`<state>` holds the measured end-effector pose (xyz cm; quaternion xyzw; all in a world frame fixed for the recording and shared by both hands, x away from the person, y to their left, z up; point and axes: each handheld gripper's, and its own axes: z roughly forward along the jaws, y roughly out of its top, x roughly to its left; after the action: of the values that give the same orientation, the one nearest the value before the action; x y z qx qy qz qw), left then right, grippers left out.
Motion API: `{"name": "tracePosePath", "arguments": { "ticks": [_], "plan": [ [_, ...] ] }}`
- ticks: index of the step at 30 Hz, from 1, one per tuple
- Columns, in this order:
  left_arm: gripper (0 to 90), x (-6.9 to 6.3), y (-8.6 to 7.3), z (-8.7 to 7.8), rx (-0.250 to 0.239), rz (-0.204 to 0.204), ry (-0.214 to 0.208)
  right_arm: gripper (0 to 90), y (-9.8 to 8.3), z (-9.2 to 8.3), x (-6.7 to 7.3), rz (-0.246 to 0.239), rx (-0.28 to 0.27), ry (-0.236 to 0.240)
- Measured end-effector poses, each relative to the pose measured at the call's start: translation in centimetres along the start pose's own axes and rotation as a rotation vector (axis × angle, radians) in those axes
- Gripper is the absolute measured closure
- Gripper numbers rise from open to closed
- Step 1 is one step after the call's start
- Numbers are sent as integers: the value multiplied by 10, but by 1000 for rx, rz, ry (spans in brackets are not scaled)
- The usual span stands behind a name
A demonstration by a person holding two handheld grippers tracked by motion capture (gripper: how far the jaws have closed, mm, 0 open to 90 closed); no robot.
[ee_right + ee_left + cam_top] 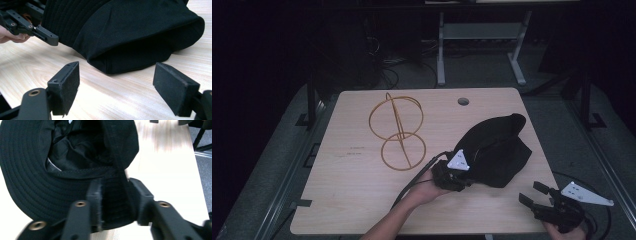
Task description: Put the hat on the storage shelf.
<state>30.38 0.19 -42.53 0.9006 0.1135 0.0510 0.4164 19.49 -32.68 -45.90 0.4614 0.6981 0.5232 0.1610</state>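
A black bucket hat (499, 150) lies crumpled on the right part of the wooden table (357, 200). My left gripper (468, 176) comes at it from the left, and its jaws hold a fold of the hat's brim. In the left gripper view the left gripper (117, 195) has black fabric of the hat (30, 177) filling the gap between its pads. My right gripper (529, 192) rests near the table's front right corner, open and holding nothing. In the right gripper view the right gripper (116, 82) faces the hat (140, 32) a short way off.
A gold wire frame of linked rings (397, 131) stands left of the hat, near the table's middle. A round cable hole (463, 101) sits by the far edge. The left gripper's cable (412, 182) trails toward the front edge. A desk's legs (441, 50) rise beyond the table.
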Motion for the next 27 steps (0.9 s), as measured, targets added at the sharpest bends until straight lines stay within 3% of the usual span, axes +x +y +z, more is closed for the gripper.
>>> {"name": "tracePosePath", "arguments": {
  "ticks": [3,7,14,15,23,27],
  "plan": [
    [782,-2,2,-1,-19,5,-5,209,1,3,-2,12,-2,-11],
    [824,-5,4,-1,-26,16,3,209,2,5,-5,43,-16,-9],
    [848,-9,5,-1,-29,19,-6,214,8,10,-9,88,-34,-20],
    [851,-10,6,-2,-30,19,-10,216,10,13,-12,116,-38,-16],
    [853,-13,4,-2,-35,17,-24,228,17,24,-21,186,-53,-12],
    [853,-14,2,-1,-40,12,-31,240,18,31,-25,243,-62,-3]
  ]
}}
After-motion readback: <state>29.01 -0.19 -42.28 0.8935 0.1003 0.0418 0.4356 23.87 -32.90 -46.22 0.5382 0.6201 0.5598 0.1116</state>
